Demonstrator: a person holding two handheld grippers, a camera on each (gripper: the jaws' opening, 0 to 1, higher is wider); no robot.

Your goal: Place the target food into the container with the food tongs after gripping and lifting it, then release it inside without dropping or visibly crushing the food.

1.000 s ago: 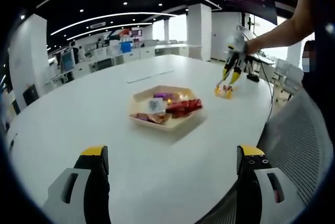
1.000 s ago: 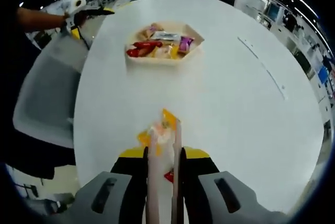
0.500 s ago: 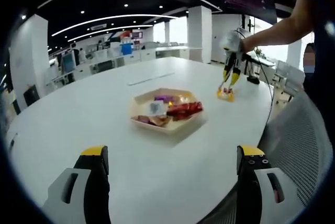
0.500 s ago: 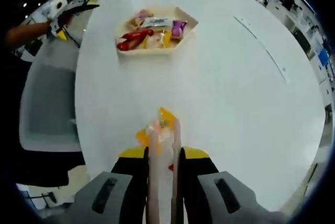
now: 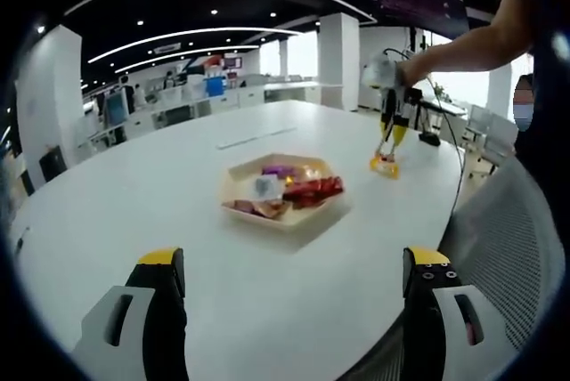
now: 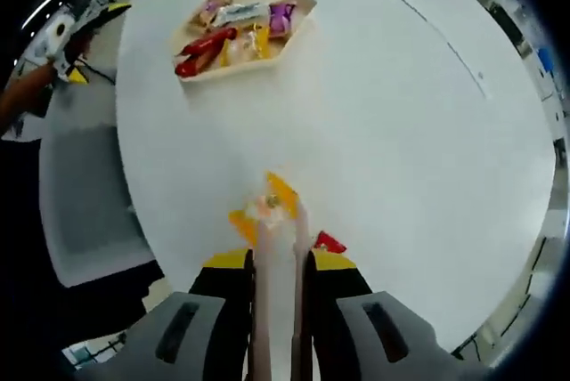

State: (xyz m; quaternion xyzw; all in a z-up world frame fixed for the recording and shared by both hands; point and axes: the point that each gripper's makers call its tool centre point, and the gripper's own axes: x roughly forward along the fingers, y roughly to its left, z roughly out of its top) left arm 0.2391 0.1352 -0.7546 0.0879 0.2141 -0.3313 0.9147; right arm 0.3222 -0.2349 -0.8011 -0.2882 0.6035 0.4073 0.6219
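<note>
Right gripper view: the right gripper squeezes the food tongs between its jaws, and the tong tips pinch a yellow-wrapped snack above the white table. The hexagonal container of packaged snacks sits far ahead, wrapper print too small to read. Left gripper jaws stand wide apart, holding nothing.

A large round white worktop carries a shallow hexagonal beige tray near its middle, with several wrapped snack packets lying in it. Towards the worktop's edge, well apart from the tray, a small yellow-and-orange wrapped sweet sits between the tips of the pale food tongs held in the right gripper. A grey mesh chair stands just beside the near edge.
</note>
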